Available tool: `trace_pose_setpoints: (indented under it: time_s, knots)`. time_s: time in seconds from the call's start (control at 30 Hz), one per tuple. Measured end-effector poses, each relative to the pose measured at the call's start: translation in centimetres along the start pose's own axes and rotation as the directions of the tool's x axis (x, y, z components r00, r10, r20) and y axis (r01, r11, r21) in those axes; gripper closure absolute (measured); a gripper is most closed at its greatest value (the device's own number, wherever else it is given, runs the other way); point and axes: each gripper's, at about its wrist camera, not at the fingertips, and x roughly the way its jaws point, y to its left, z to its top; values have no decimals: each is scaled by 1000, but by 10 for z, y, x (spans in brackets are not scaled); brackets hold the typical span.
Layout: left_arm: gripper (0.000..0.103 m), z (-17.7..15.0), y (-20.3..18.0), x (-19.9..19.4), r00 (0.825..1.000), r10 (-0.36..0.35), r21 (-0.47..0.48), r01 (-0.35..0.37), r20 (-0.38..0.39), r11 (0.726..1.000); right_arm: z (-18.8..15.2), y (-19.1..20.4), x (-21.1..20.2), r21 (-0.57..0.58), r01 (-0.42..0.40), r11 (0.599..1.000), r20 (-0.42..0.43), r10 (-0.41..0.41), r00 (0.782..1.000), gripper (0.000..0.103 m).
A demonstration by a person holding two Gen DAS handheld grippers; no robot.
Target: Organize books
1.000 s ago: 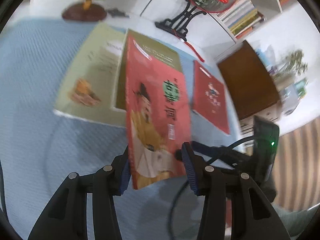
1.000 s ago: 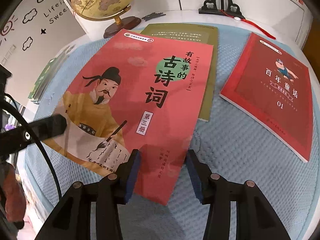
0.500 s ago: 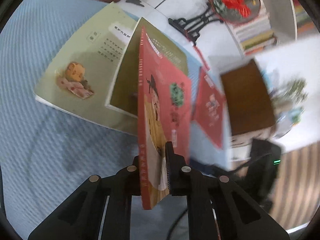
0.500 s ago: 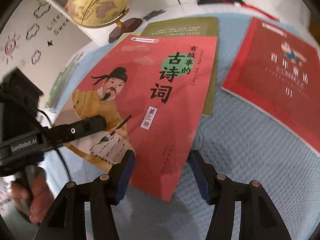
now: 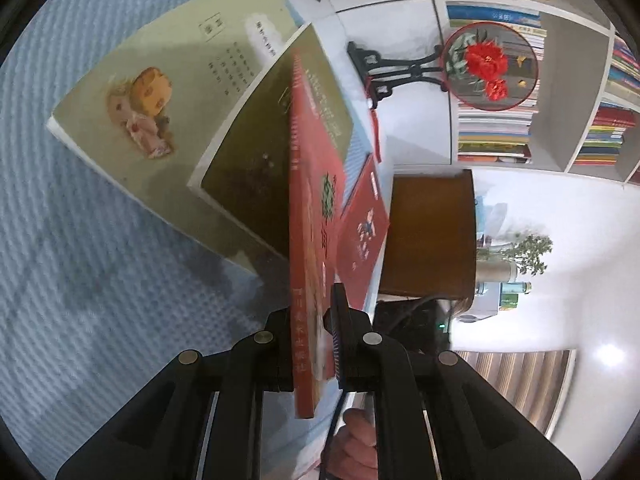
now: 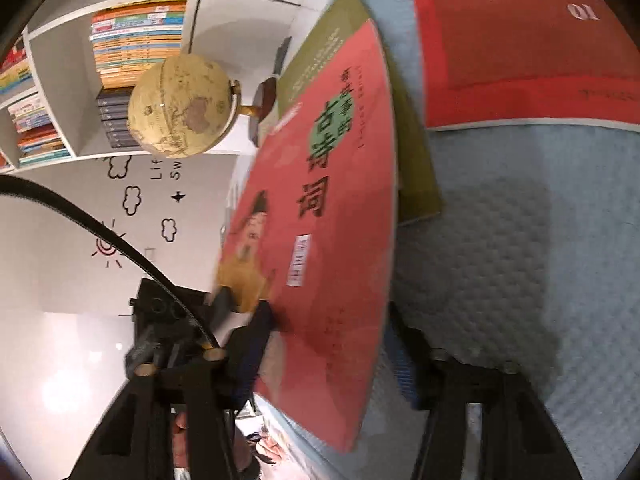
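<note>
the blue tablecloth [image 5: 100, 280] beyond your jaws carries three loose books: the pale green one [image 5: 160, 112], the olive one [image 5: 272, 168] and the red one [image 6: 520, 40], none stacked yet. your left gripper [image 5: 316, 344] is clamped tight on the poetry book [image 6: 328, 220], lifted on edge. your right gripper [image 6: 332, 340] stands wide, straddling its corner, gripping nothing.

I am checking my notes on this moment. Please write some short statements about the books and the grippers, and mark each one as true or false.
1. The left gripper is shut on the poetry book. True.
2. The right gripper is shut on the poetry book. False: its fingers are spread, with the book's edge between them.
3. The olive book rests on the pale green book. True.
4. The globe lies on its side on the blue cloth. False: it stands on its base.
</note>
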Motion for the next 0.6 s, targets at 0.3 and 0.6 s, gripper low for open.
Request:
trace_pose_setpoints:
  time_s: [0.3, 0.6]
  knots:
    - [93, -17, -41, 10, 926, 361, 317, -376, 110, 871, -31, 82, 15, -474, 456, 754, 175, -426, 887, 73]
    - [92, -54, -75, -20, 866, 431, 504, -498, 253, 705, -76, 115, 15, -613, 508, 605, 255, -457, 852, 73]
